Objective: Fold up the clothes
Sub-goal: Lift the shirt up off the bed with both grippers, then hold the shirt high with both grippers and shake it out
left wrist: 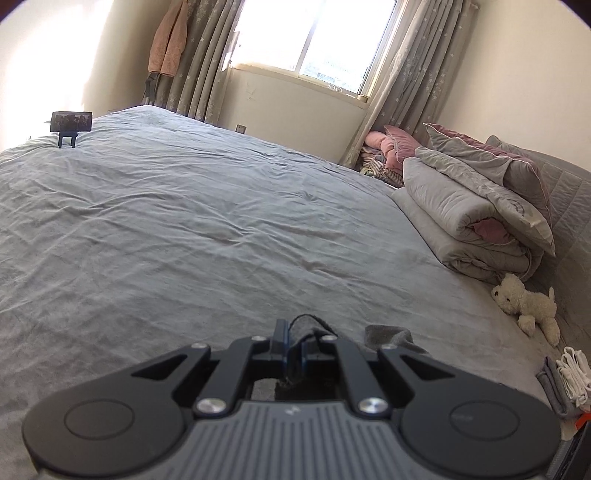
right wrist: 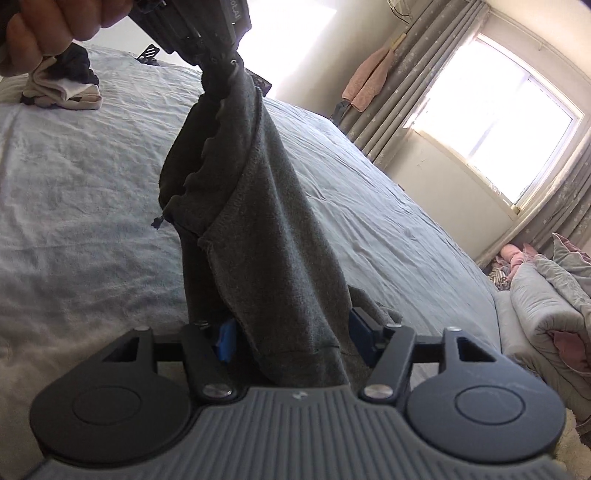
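Right now the grey garment (right wrist: pixel 255 229) hangs stretched between the two tools, its long axis running from the left gripper (right wrist: pixel 218 61) up at eleven o'clock in the right wrist view down to the right gripper (right wrist: pixel 291 332) at six. The left gripper is clenched on the garment's top edge; the right one's blue pads (right wrist: pixel 224 341) straddle the lower end with a gap showing, so I judge no grip there yet. A hand (right wrist: pixel 44 33) carries the left tool. Below lies the grey bedsheet (left wrist: pixel 192 206), open ahead; a pile of clothes (right wrist: pixel 62 86) sits at ten o'clock, folded quilts (left wrist: pixel 465 218) and a plush bear (left wrist: pixel 528 306) at three, well apart.
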`<action>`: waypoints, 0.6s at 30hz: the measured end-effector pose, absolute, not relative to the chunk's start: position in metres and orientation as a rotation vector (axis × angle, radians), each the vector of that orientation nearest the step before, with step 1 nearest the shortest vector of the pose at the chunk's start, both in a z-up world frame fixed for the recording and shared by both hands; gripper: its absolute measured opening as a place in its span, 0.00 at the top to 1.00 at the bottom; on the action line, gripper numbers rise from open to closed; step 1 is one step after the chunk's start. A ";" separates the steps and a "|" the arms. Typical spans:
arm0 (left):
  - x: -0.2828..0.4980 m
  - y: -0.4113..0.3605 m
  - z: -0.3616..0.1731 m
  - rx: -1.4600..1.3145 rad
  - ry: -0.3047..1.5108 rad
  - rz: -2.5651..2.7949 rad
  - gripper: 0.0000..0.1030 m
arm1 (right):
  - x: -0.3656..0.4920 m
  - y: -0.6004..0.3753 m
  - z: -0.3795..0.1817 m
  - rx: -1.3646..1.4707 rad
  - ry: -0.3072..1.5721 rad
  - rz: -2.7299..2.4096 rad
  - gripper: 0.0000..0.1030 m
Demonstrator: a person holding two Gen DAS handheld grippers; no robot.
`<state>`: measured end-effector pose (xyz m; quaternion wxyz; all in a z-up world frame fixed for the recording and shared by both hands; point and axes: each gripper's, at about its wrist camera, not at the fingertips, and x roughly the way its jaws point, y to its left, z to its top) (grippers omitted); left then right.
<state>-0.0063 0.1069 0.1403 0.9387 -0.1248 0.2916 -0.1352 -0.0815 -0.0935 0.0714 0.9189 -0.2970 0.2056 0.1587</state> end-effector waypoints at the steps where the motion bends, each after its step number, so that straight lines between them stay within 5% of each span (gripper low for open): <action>1: -0.007 0.108 0.140 -0.255 0.595 -0.280 0.94 | -0.078 -0.096 0.076 -0.571 0.427 0.309 0.87; 14: -0.035 0.111 0.157 -0.230 0.476 -0.552 0.91 | -0.093 -0.109 0.214 -0.517 0.146 0.024 0.95; 16: -0.042 0.105 0.157 -0.224 0.463 -0.595 0.84 | -0.099 -0.106 0.237 -0.517 0.118 0.000 0.95; 18: -0.049 0.099 0.156 -0.215 0.454 -0.621 0.63 | -0.103 -0.103 0.257 -0.512 0.099 -0.032 0.95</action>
